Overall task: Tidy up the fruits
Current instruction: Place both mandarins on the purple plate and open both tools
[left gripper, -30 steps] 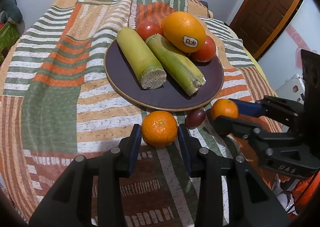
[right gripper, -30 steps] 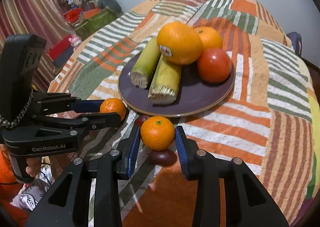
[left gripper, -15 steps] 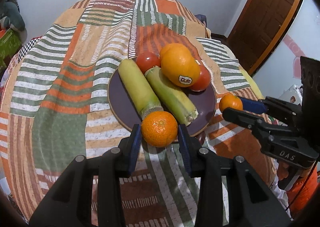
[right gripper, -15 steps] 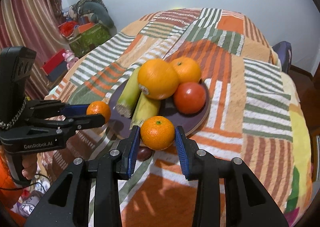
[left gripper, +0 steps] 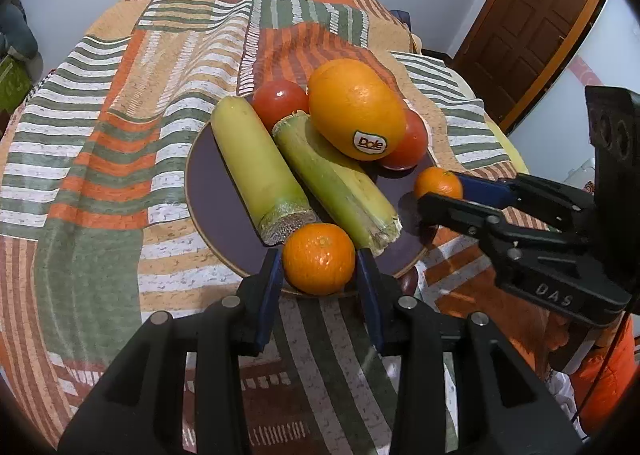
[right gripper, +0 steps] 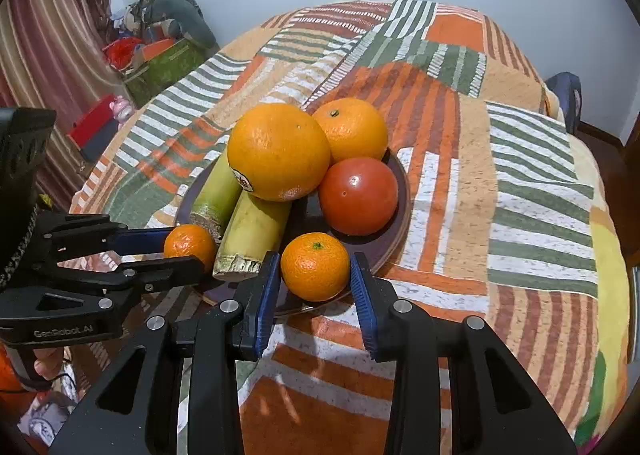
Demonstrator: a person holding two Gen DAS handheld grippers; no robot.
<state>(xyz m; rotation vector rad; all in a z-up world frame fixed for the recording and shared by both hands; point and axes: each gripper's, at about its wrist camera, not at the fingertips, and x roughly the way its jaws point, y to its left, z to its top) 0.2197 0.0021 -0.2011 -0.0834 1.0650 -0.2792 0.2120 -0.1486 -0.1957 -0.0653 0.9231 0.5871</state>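
A dark purple plate [left gripper: 216, 191] [right gripper: 394, 239] on the striped tablecloth holds two green sugarcane pieces [left gripper: 256, 167], a large Dole orange [left gripper: 356, 115] [right gripper: 278, 151], another orange [right gripper: 352, 129] and red tomatoes [left gripper: 278, 99] [right gripper: 358, 195]. My left gripper [left gripper: 319, 267] is shut on a small mandarin [left gripper: 319, 263] over the plate's near rim; it also shows in the right wrist view [right gripper: 188, 251]. My right gripper [right gripper: 315, 269] is shut on a second mandarin [right gripper: 315, 267] over the plate's right rim, seen from the left wrist too [left gripper: 438, 187].
A small dark plum-like fruit [left gripper: 408, 281] lies on the cloth by the plate's near rim, partly hidden. The table's round edge drops off at right. A wooden door [left gripper: 532, 15] stands behind; boxes and clutter [right gripper: 160, 55] sit on the floor at far left.
Both grippers, each still holding its mandarin, have lifted from the cloth and moved forward over the plate's rim. The dark fruit stayed on the cloth.
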